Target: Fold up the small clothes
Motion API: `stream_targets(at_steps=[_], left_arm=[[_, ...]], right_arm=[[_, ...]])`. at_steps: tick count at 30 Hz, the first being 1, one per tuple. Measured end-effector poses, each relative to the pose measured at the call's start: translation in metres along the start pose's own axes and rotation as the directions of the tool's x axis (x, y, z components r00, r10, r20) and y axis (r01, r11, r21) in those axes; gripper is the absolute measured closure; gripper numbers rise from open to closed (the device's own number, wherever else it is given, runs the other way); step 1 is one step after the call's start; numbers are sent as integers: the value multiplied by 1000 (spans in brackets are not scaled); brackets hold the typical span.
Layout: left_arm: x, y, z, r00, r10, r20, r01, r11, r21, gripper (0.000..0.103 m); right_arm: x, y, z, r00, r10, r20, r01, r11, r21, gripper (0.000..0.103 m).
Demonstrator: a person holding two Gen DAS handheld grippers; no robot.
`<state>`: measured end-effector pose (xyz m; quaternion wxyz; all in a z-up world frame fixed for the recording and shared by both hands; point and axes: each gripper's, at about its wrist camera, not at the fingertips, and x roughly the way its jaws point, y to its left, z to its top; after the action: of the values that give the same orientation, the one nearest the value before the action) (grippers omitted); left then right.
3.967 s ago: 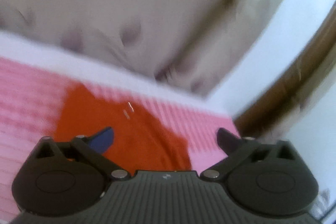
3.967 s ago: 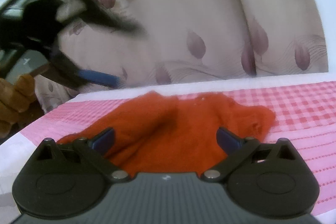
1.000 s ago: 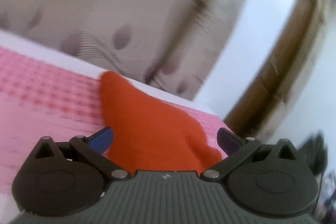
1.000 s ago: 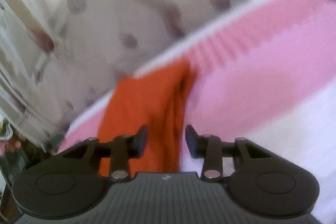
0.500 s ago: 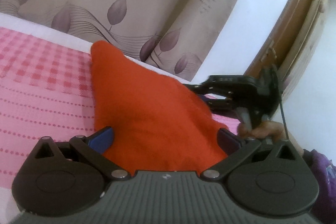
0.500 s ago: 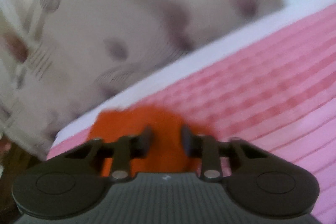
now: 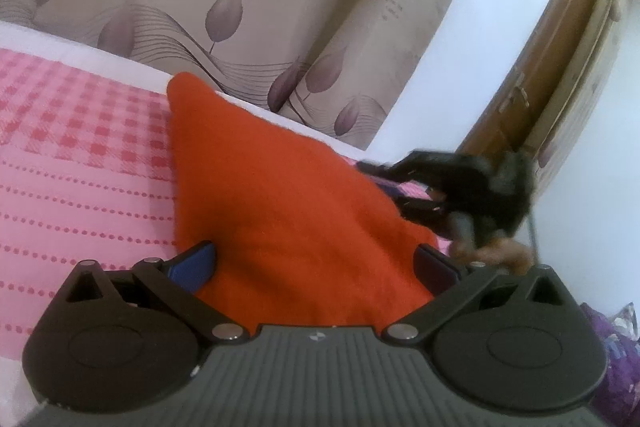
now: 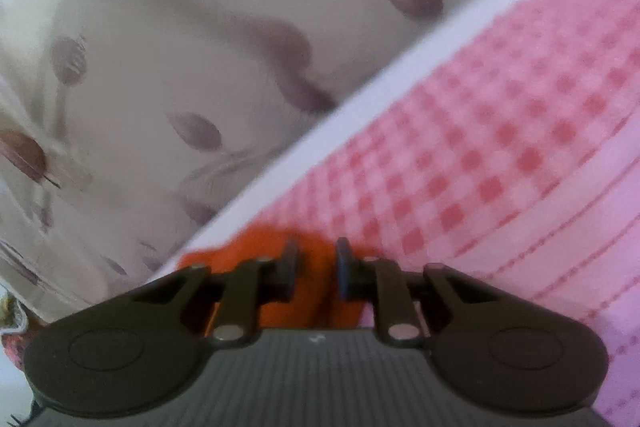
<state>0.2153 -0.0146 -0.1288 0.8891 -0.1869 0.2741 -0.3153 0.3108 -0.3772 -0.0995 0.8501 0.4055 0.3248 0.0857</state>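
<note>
An orange cloth (image 7: pixel 280 195) lies flat on the pink checked bedspread (image 7: pixel 80 163), tapering to a point at the far end. My left gripper (image 7: pixel 312 263) hovers wide open over the cloth's near edge, with a blue pad on either side of it. My right gripper (image 8: pixel 317 269) is at the cloth's right corner and appears as a blurred black shape (image 7: pixel 440 187) in the left wrist view. Its jaws stand narrow and are opening slightly. A fold of the orange cloth (image 8: pixel 260 255) fills the gap between its pads.
A beige curtain with leaf print (image 7: pixel 224 11) hangs behind the bed's far edge. A wooden door (image 7: pixel 532 95) and a white wall stand to the right. A hand (image 7: pixel 496 251) holds the right gripper. Purple patterned fabric (image 7: pixel 616 347) shows at the lower right.
The right gripper swung in to the cloth's right corner and its jaws narrowed around the fabric. The left gripper dropped a little, then stayed still and open. The cloth lies as it did.
</note>
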Motion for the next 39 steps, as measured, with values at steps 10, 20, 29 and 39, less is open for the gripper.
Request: stream_targets(at_steps=[10, 20, 29, 39], left_arm=[[-1, 0, 0, 1000, 0, -4, 0, 1000, 8, 0], [-4, -2, -1, 997, 58, -44, -56, 998, 42, 0], [-31, 0, -14, 982, 178, -57, -175, 984, 45, 0], [-40, 0, -18, 961, 275, -20, -274, 961, 36, 0]], right_arm=[[23, 117, -34, 991, -34, -130, -43, 835, -548, 80], [22, 78, -44, 989, -145, 14, 129, 826, -548, 57], [-61, 100, -118, 986, -153, 71, 159, 703, -694, 57], [-77, 74, -123, 980, -200, 12, 172, 811, -559, 55]])
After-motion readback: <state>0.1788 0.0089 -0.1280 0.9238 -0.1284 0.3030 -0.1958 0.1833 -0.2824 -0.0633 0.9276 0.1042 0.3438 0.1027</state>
